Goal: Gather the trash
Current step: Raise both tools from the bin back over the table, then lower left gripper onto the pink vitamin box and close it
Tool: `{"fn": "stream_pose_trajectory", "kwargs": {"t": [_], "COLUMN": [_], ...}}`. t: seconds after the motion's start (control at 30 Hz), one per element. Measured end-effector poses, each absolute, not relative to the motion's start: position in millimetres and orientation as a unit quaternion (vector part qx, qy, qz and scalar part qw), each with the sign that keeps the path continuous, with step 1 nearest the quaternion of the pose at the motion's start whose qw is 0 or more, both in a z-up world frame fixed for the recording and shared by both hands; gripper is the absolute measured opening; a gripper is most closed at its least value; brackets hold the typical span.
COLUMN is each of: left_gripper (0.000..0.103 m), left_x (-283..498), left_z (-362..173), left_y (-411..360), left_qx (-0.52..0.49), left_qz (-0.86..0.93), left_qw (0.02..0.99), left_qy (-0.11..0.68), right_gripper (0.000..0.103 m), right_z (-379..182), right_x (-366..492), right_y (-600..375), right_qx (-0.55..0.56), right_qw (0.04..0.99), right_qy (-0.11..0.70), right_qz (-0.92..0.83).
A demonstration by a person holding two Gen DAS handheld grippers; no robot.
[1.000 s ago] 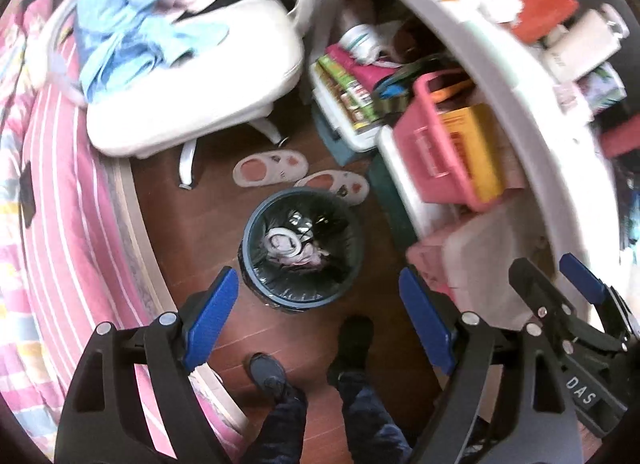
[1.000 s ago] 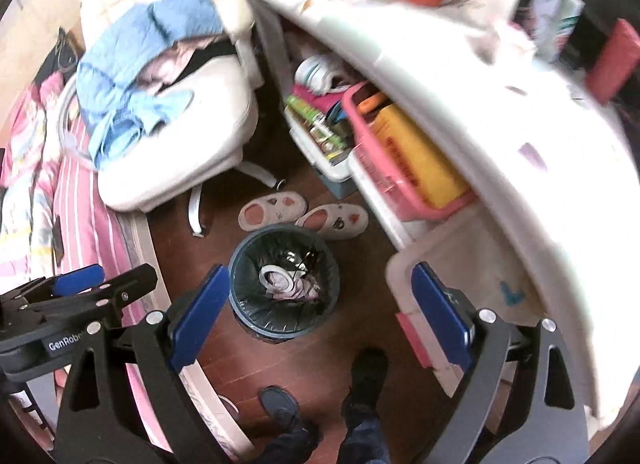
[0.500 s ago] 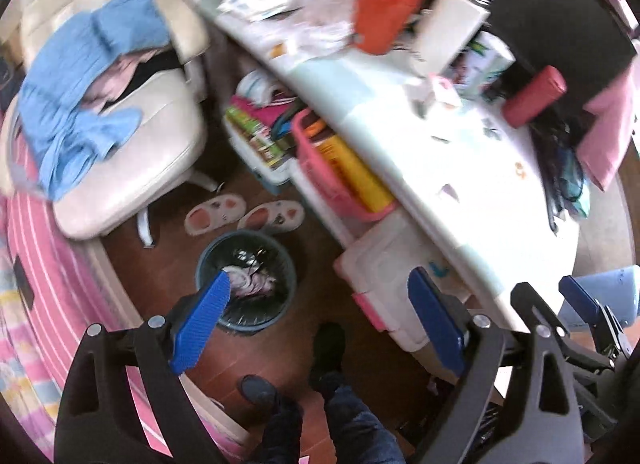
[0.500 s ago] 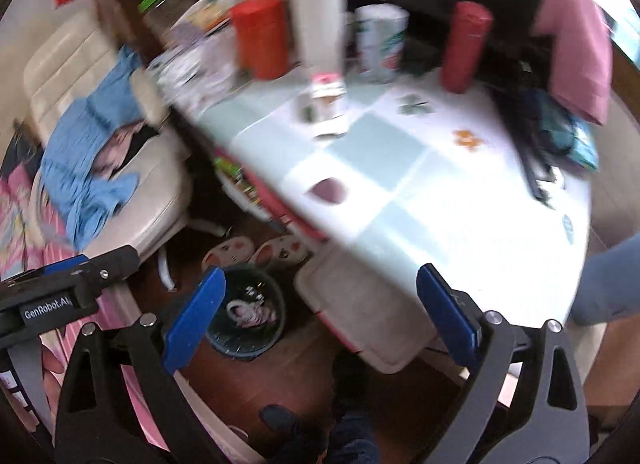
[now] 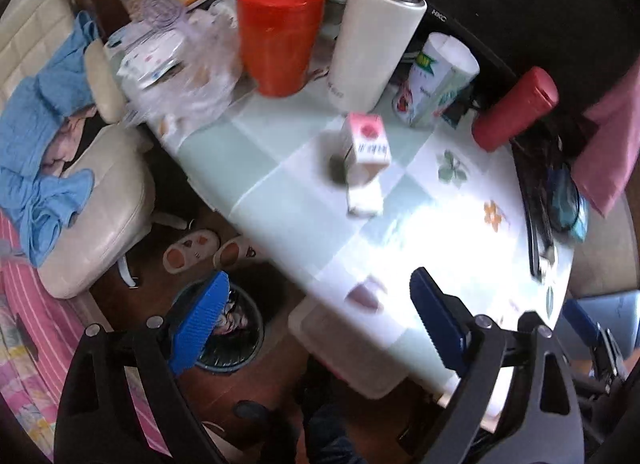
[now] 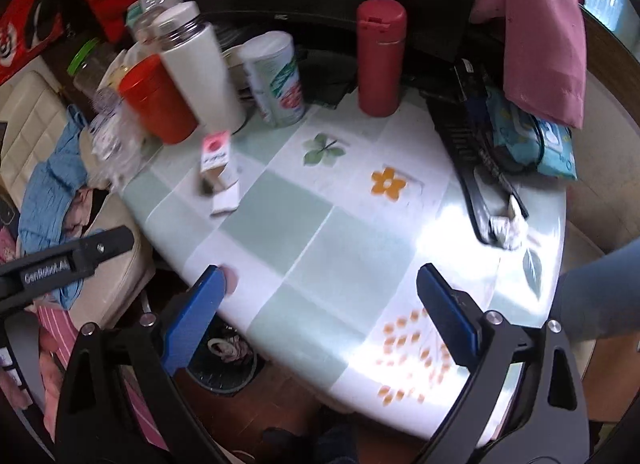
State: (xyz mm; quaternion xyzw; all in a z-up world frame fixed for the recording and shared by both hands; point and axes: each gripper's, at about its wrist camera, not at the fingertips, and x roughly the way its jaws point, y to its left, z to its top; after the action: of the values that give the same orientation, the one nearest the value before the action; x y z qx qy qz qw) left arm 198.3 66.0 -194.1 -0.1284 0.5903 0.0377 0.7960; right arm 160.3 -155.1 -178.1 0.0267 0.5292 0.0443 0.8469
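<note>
We have swung up from the trash bin [image 5: 224,328] to the table [image 5: 280,199]; both grippers, left [image 5: 320,316] and right [image 6: 320,304], gape empty; the small pink carton [image 5: 366,143] stands beside the white flask [image 5: 372,35], likely next.

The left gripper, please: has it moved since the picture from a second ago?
Yes. The left gripper has swung away from the trash bin, which was centred ahead and now sits low behind its left finger, towards the table. Nothing is between the fingers.
</note>
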Motion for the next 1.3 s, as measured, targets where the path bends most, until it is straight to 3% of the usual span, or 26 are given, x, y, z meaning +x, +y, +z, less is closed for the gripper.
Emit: {"fn": "stream_pose_trajectory", "kwargs": {"t": [0.33,1.3], "left_gripper": [0.090,0.090], "left_x": [276,338], "left_z": [-218,-288], "left_y": [44,32], "left_qx": [-0.124,-0.134], "left_qz": [0.056,0.089], "left_qw": [0.785,0.756], "left_qy": [0.604,0.634], "right_gripper": [0.096,0.096], "right_z": [-199,-250], "right_x": [226,292], "right_y": [-169,-175], "right_qx": [0.024,0.018], "right_qw": [0.836,0.817], "right_qy": [0.546,0.568], "right_qz": [0.058,0.093]}}
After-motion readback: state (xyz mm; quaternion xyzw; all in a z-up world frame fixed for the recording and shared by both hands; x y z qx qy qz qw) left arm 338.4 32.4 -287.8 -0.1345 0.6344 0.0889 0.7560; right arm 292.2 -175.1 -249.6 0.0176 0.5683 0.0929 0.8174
